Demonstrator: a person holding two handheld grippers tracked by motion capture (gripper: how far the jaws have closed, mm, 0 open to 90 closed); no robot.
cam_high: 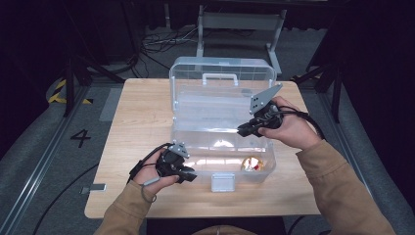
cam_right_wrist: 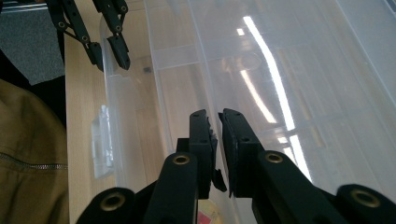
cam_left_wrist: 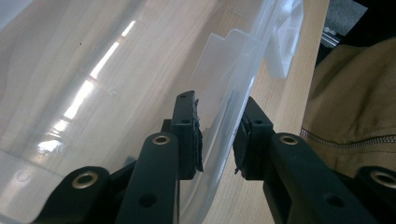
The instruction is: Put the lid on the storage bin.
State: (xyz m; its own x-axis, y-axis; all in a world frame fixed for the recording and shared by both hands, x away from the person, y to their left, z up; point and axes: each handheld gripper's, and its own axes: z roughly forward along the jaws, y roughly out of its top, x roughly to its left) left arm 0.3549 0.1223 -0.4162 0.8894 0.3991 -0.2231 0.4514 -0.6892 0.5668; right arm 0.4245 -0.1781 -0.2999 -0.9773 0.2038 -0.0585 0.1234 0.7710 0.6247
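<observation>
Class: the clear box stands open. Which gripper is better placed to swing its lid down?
Probably the right gripper: it hovers inside the box, nearer the raised lid. The left gripper straddles the front wall.

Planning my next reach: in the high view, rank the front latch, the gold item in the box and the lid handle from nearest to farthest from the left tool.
1. Front latch: just right of the left tool, on the box's front wall.
2. Gold item: farther right, in the box's front right corner.
3. Lid handle: far side, on the raised lid.
</observation>
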